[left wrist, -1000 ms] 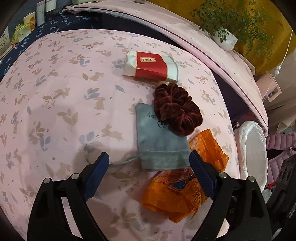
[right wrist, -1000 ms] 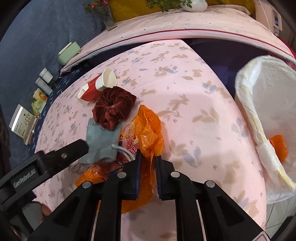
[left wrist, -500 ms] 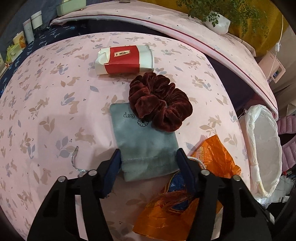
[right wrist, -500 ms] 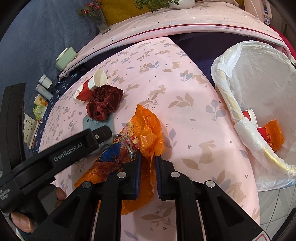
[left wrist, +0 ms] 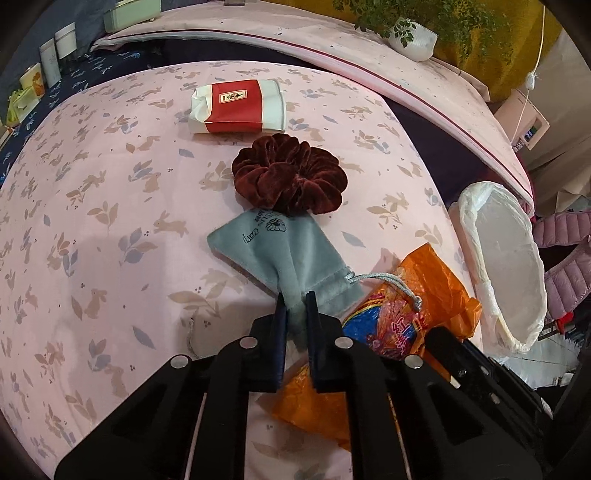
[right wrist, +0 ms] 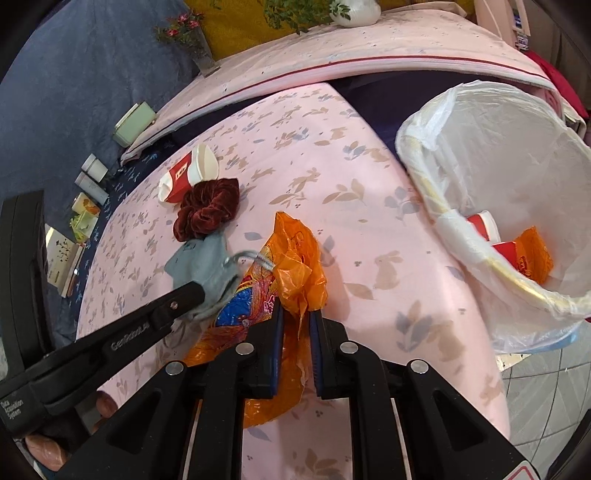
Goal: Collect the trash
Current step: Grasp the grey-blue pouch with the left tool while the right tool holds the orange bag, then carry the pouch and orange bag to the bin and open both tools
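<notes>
On the pink bedspread lies a grey-blue drawstring pouch [left wrist: 273, 251]. My left gripper [left wrist: 295, 299] has its jaws closing on the pouch's gathered end, and the pads press the cloth. In the right wrist view the same gripper [right wrist: 199, 291] pinches the pouch [right wrist: 203, 262] from the left. My right gripper [right wrist: 297, 314] is shut on a crumpled orange plastic wrapper [right wrist: 295, 258], which lies beside the pouch [left wrist: 424, 295]. A dark red scrunchie [left wrist: 290, 179] touches the pouch's far end. Behind it lies a crushed red and white paper cup [left wrist: 238, 107].
A bin with a white liner [right wrist: 443, 218] stands off the bed's right edge and holds red cups and an orange wrapper. A raised pink cover [left wrist: 369, 62] bounds the far side, with a potted plant [left wrist: 410, 35] on it. Boxes and bottles [right wrist: 92, 177] sit far left.
My left jaws have closed from wide open onto the pouch's drawstring end. The right gripper has carried the orange wrapper toward the bin, which now fills more of its view.
</notes>
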A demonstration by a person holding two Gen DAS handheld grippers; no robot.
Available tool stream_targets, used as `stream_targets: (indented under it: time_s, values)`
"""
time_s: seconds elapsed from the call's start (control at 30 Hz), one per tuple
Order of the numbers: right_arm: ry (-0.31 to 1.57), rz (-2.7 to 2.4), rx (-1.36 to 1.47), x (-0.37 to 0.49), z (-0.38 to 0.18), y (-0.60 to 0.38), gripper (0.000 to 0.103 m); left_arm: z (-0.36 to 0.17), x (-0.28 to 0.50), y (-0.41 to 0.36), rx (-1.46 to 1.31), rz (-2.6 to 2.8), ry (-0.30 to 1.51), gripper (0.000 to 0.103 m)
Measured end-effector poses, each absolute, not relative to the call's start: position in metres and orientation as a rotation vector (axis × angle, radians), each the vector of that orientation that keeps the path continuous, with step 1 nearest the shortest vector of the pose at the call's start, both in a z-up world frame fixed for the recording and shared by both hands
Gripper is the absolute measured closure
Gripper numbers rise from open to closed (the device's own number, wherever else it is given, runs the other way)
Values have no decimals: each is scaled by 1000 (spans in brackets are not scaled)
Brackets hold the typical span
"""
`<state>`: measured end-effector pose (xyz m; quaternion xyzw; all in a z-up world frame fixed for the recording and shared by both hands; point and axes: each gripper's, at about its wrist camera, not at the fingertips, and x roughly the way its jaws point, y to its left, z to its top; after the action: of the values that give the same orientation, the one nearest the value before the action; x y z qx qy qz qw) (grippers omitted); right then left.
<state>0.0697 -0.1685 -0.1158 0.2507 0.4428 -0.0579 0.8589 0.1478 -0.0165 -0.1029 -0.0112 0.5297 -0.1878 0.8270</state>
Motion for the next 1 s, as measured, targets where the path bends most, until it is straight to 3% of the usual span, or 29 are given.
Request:
stream_targets:
  time_s: [0.53, 1.0]
  values:
    - [789, -218, 538, 29, -72, -211, 91, -40, 103, -39, -30, -551, 1009, 94]
    - [692, -399, 589, -11, -57, -289, 91, -15, 85, -116, 30, -734, 972, 94]
